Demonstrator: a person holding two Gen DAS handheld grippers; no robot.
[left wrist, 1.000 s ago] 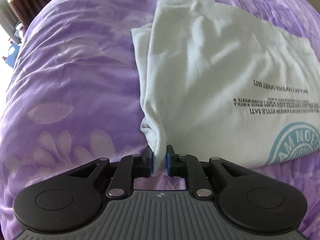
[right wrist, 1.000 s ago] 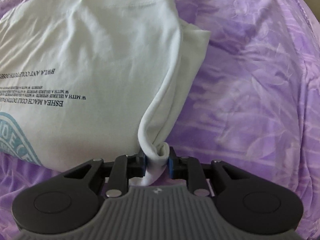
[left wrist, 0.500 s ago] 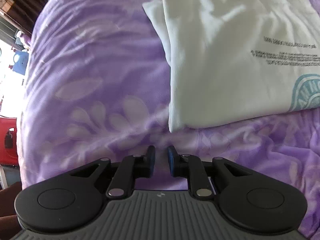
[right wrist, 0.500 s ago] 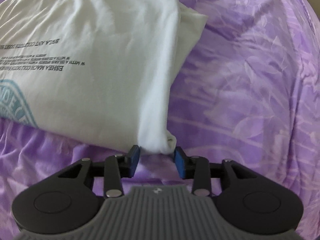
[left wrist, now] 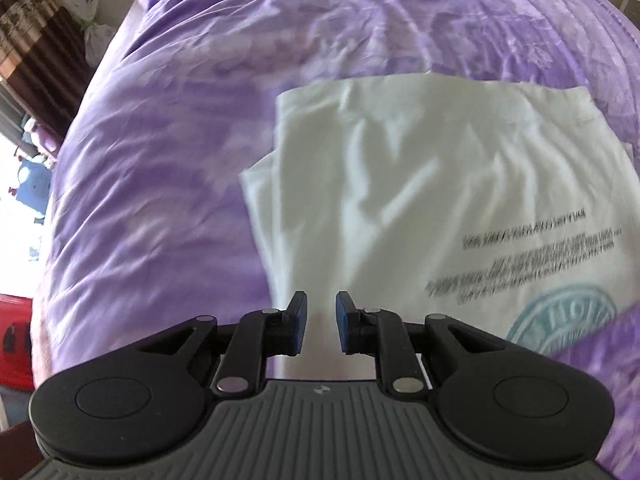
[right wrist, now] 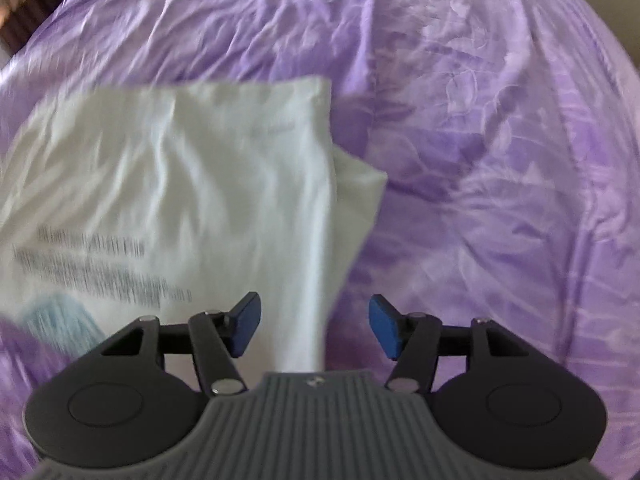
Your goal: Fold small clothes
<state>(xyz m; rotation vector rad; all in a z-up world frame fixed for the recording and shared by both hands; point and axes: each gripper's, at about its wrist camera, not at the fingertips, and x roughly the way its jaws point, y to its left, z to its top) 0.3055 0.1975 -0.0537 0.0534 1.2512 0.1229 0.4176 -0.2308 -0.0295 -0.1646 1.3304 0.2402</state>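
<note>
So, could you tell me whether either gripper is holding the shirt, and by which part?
Nothing is held: both tongs, left and right, are open above the shirt.

A crumpled purple floral bedspread (left wrist: 168, 168) fills the room beside brown curtains (left wrist: 36, 36).

Bedspread (right wrist: 500, 140) bare rt — shirt (right wrist: 200, 184) left

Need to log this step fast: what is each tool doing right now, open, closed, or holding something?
Left tool: open by a narrow gap, holding nothing.
Right tool: open wide, jaws have just been opening, white shirt released.
</note>
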